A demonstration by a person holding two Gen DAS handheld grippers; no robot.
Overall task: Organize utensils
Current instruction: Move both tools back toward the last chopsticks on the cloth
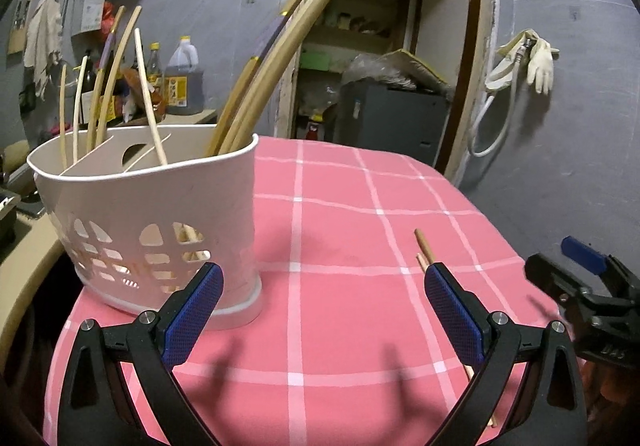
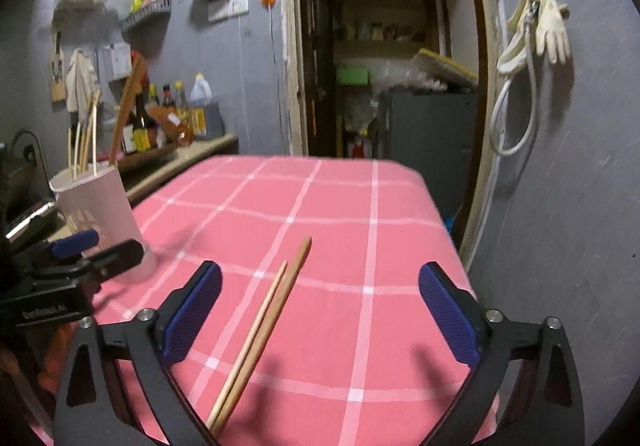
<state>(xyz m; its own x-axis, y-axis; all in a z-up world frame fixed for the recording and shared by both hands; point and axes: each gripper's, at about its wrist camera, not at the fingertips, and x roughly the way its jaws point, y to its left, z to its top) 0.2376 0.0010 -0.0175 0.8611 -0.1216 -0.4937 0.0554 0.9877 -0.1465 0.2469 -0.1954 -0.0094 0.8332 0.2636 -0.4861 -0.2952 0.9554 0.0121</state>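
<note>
A white perforated utensil holder [image 1: 160, 213] stands on the pink checked tablecloth [image 1: 340, 230], filled with several upright wooden chopsticks and longer sticks. My left gripper [image 1: 324, 302] hangs open just in front and right of the holder, nothing between its blue pads. A pair of wooden chopsticks [image 2: 260, 334] lies flat on the cloth between the open fingers of my right gripper [image 2: 320, 306], untouched by either pad. The same chopsticks [image 1: 424, 250] peek out behind the left gripper's right finger. The holder [image 2: 100, 221] shows at the left in the right wrist view.
A counter [image 2: 180, 161] with bottles runs along the left behind the table. An open doorway [image 2: 380, 65] to a storeroom is straight ahead. A hose and glove [image 2: 536, 41] hang on the grey wall at right. The cloth's right edge [image 2: 452, 238] drops off close by.
</note>
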